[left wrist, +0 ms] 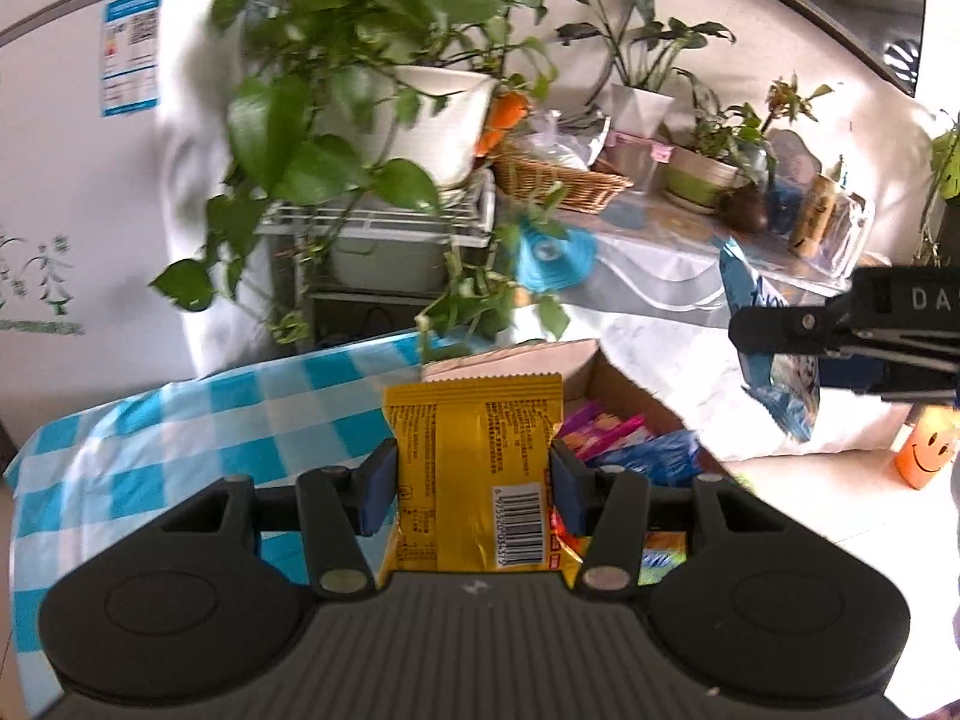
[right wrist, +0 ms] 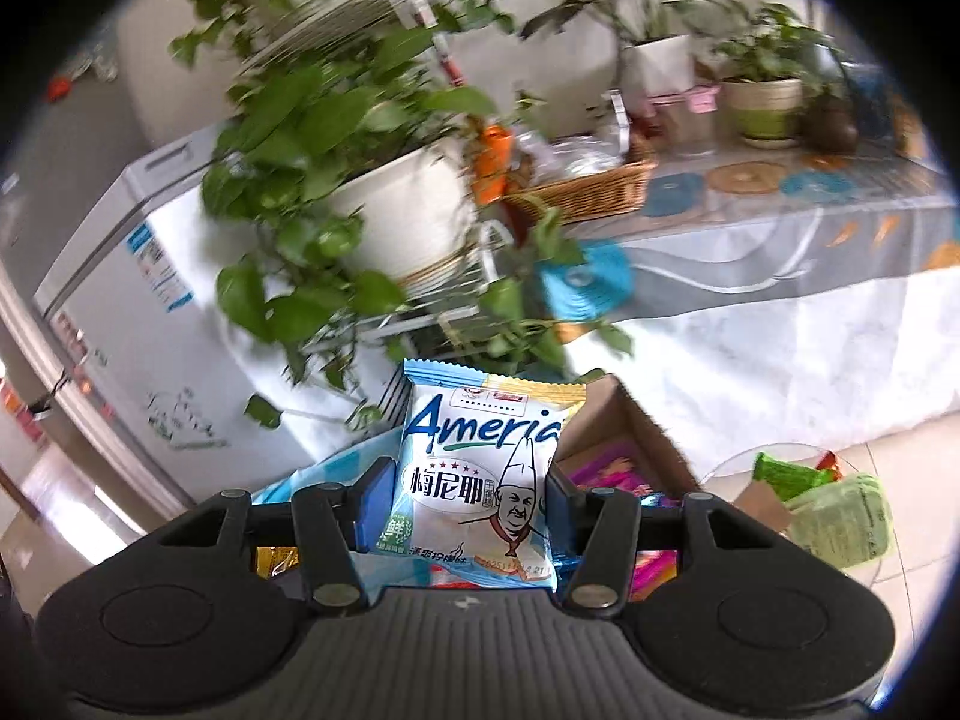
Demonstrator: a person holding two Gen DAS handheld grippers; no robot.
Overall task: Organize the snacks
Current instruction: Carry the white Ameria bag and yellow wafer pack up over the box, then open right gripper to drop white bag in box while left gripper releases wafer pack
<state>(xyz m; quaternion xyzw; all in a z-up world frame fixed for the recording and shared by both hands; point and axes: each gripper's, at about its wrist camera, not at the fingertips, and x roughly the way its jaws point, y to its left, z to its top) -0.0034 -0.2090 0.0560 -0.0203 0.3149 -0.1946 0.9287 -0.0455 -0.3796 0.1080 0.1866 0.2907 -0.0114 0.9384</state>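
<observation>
My left gripper (left wrist: 474, 483) is shut on a yellow snack packet (left wrist: 474, 450) with a barcode, held above the near edge of a cardboard box (left wrist: 624, 384) holding pink and blue snack packets (left wrist: 606, 429). My right gripper (right wrist: 465, 501) is shut on a white-and-blue snack packet (right wrist: 480, 480) with a chef picture, held above the same box (right wrist: 636, 420). In the left wrist view the right gripper (left wrist: 780, 336) shows at the far right with the blue packet (left wrist: 774, 360) hanging in it.
A blue-checked cloth (left wrist: 180, 438) covers the table left of the box. A big potted plant (left wrist: 432, 114) on a wire rack trails leaves over the box. A glass plate with green packets (right wrist: 834, 498) lies to the right. A wicker basket (left wrist: 558, 180) sits on the far table.
</observation>
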